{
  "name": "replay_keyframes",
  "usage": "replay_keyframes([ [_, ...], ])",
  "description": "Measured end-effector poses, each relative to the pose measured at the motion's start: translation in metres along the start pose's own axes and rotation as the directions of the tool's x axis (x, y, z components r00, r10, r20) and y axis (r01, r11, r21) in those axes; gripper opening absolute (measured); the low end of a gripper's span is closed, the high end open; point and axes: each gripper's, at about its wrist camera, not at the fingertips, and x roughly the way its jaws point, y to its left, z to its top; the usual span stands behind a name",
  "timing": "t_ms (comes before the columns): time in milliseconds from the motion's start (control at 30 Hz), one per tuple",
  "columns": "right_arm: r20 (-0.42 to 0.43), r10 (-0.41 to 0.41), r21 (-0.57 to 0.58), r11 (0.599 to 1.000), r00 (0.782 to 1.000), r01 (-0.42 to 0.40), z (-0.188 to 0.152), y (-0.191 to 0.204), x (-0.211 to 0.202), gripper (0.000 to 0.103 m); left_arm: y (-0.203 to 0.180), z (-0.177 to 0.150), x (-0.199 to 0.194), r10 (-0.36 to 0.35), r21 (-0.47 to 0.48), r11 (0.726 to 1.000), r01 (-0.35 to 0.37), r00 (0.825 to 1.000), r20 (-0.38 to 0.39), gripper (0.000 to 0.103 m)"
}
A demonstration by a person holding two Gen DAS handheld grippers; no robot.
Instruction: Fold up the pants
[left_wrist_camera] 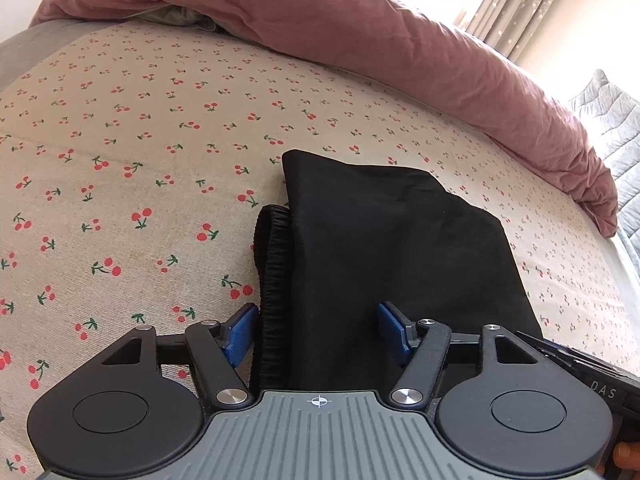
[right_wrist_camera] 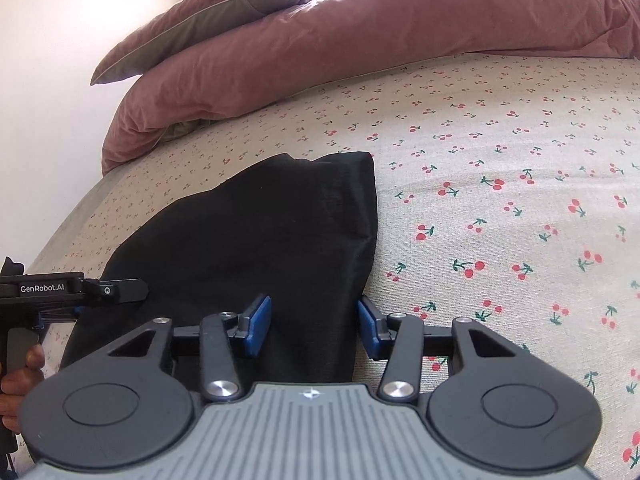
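- Pants (left_wrist_camera: 384,248): black, folded into a compact stack, lying flat on the cherry-print bedsheet (left_wrist_camera: 120,128); elastic waistband (left_wrist_camera: 274,280) exposed along the stack's left edge in the left wrist view.
- Left gripper (left_wrist_camera: 318,334): blue pads spread wide, nothing between them gripped; it sits at the near end of the stack, the left pad just beside the waistband.
- Right gripper (right_wrist_camera: 314,326): released, pads apart, straddling the stack's right edge; the right pad lies over bare sheet.
- Pink duvet (right_wrist_camera: 320,48): bunched along the far side of the bed, pillow (right_wrist_camera: 208,12) resting on top.
- Curtain (left_wrist_camera: 532,4): pale, upper right of the left wrist view.
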Motion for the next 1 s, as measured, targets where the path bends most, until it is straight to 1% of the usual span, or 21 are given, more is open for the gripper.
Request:
replay_keyframes([
  [33,0.002,-0.004,-0.003,1.000,1.000,0.004,0.000,0.001,0.000,0.036,0.000,0.000,0.000,-0.003,0.001,1.000,0.003,1.000,0.003,0.052],
  [67,0.005,-0.009,-0.003,1.000,1.000,0.009,0.000,0.001,0.000,0.028,-0.001,0.000,-0.001,-0.004,0.003,1.000,0.004,1.000,0.009,0.050],
  [100,0.008,-0.014,0.002,1.000,1.000,0.014,0.000,0.000,0.000,0.024,-0.002,0.000,-0.002,0.004,0.010,1.000,-0.005,1.000,0.016,0.046],
  [133,0.013,-0.022,0.009,1.000,1.000,0.021,0.000,0.000,0.000,0.017,-0.003,-0.001,-0.002,0.011,0.018,1.000,-0.011,1.000,0.024,0.043],
  [167,0.018,-0.024,0.012,1.000,1.000,0.024,0.000,-0.001,0.000,0.014,-0.004,-0.001,-0.003,0.016,0.026,1.000,-0.017,0.999,0.032,0.042],
  [200,0.025,-0.025,0.010,1.000,0.999,0.025,0.001,0.000,-0.001,0.007,-0.005,-0.002,-0.004,0.018,0.027,0.999,-0.019,0.999,0.042,0.038],
  [233,0.033,-0.026,0.004,1.000,0.999,0.026,0.001,0.001,-0.003,0.004,-0.005,-0.002,-0.006,0.015,0.026,1.000,-0.017,0.998,0.054,0.031],
  [267,0.041,-0.030,-0.013,0.999,0.999,0.030,0.002,0.004,-0.004,0.002,-0.007,-0.002,-0.008,0.006,0.028,1.000,-0.008,0.998,0.070,0.029],
  [333,0.063,-0.050,-0.058,0.997,0.997,0.053,0.003,0.011,-0.007,0.001,-0.012,-0.002,-0.011,-0.007,0.026,1.000,0.005,0.996,0.091,0.023],
  [400,0.078,-0.072,-0.086,0.993,0.994,0.078,0.006,0.013,-0.011,0.001,-0.020,-0.003,-0.011,-0.021,0.033,0.999,0.018,0.995,0.100,0.021],
  [500,0.111,-0.107,-0.097,0.988,0.988,0.118,0.016,0.004,-0.022,0.000,-0.039,-0.003,-0.004,-0.074,0.054,0.996,0.069,0.993,0.096,0.020],
  [633,0.169,-0.171,-0.094,0.978,0.971,0.188,0.034,-0.020,-0.043,0.000,-0.077,0.008,0.018,-0.138,0.110,0.986,0.126,0.984,0.110,0.020],
  [700,0.198,-0.207,-0.071,0.972,0.958,0.225,0.042,-0.038,-0.053,0.000,-0.097,0.010,0.032,-0.163,0.159,0.977,0.142,0.979,0.125,0.020],
  [767,0.209,-0.234,-0.025,0.969,0.949,0.244,0.049,-0.060,-0.057,0.000,-0.110,0.010,0.045,-0.170,0.180,0.972,0.148,0.979,0.115,0.020],
  [833,0.192,-0.246,0.007,0.968,0.950,0.249,0.053,-0.080,-0.053,0.001,-0.116,0.006,0.053,-0.165,0.193,0.971,0.142,0.980,0.110,0.021],
  [900,0.127,-0.245,0.035,0.969,0.961,0.243,0.051,-0.098,-0.037,0.001,-0.115,0.005,0.053,-0.168,0.210,0.967,0.143,0.980,0.111,0.022],
  [967,0.060,-0.251,0.020,0.968,0.966,0.250,0.048,-0.106,-0.022,0.006,-0.106,0.008,0.052,-0.192,0.161,0.971,0.176,0.977,0.089,0.023],
  [1000,0.055,-0.250,0.019,0.968,0.967,0.250,0.048,-0.107,-0.021,0.006,-0.103,0.009,0.053,-0.198,0.141,0.973,0.185,0.977,0.083,0.023],
])
